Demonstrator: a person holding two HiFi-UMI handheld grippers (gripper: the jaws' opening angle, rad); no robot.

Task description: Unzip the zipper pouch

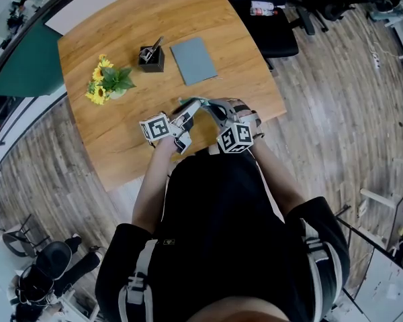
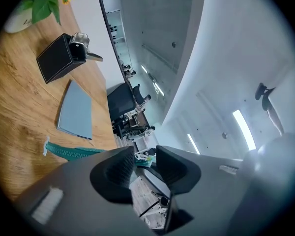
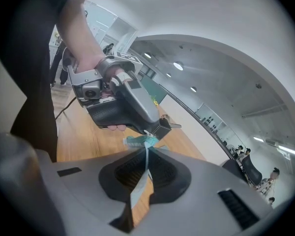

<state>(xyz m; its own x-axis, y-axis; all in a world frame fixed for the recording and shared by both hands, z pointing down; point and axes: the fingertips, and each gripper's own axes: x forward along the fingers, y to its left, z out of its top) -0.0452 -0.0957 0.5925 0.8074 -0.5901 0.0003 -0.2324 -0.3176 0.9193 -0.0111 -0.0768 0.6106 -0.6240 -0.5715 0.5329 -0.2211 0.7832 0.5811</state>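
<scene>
With your right gripper (image 3: 146,157) clamped on the pouch (image 3: 136,141) over the near edge of the table (image 1: 121,149) and your left gripper (image 2: 145,155) gaping, the pouch may swing or twist before you grip it.

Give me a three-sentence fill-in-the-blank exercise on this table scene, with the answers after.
The right tool is ____ on the teal zipper pouch.
The potted flowers on the wooden table are ____.
The flat grey-blue pad lies beside the small ____ box.
Missing words: shut, yellow, black.
</scene>
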